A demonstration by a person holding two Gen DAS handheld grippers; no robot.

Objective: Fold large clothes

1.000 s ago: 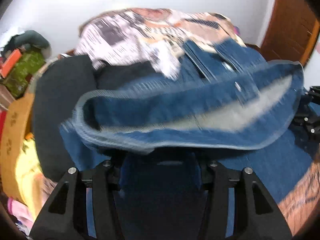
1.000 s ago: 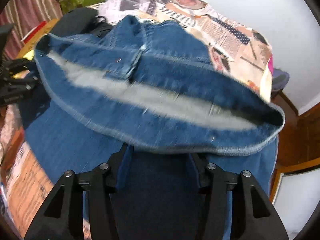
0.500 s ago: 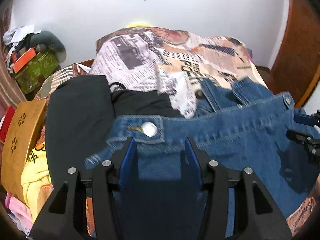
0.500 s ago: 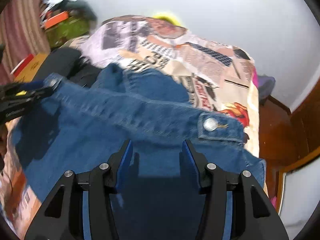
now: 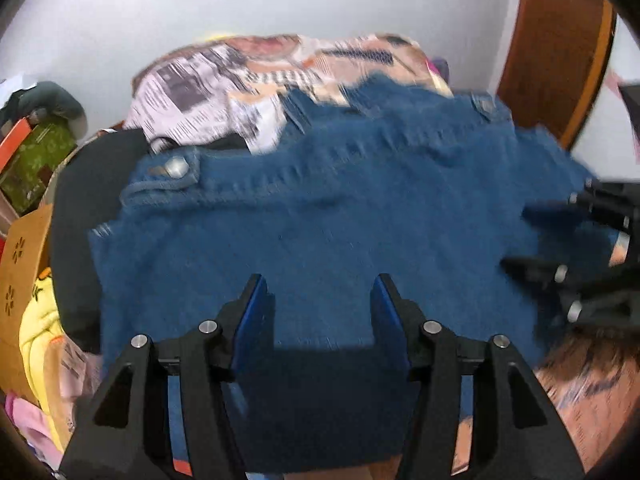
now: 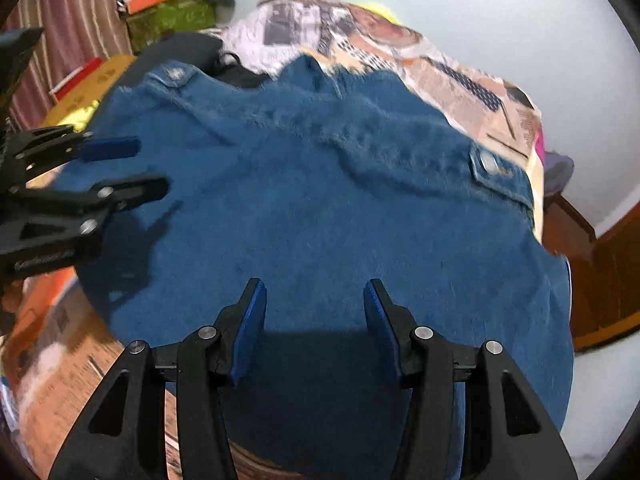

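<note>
Deep blue denim garment (image 5: 320,216) fills the middle, lighter stitching along its band, a silver button (image 5: 176,167) on a blue tab at one end and another silver button (image 6: 489,165) at the other. Behind it the bedsheet (image 5: 224,92) is a newspaper print: white with black text blocks, orange and peach patches. Black cloth (image 5: 80,184) lies to the left, yellow fabric (image 5: 36,320) below it, a pink scrap lower still. The left gripper (image 5: 316,300) is black with blue pads, and the right gripper (image 6: 314,304) matches. A green patterned box (image 6: 168,20) with an orange lid sits far back.
</note>
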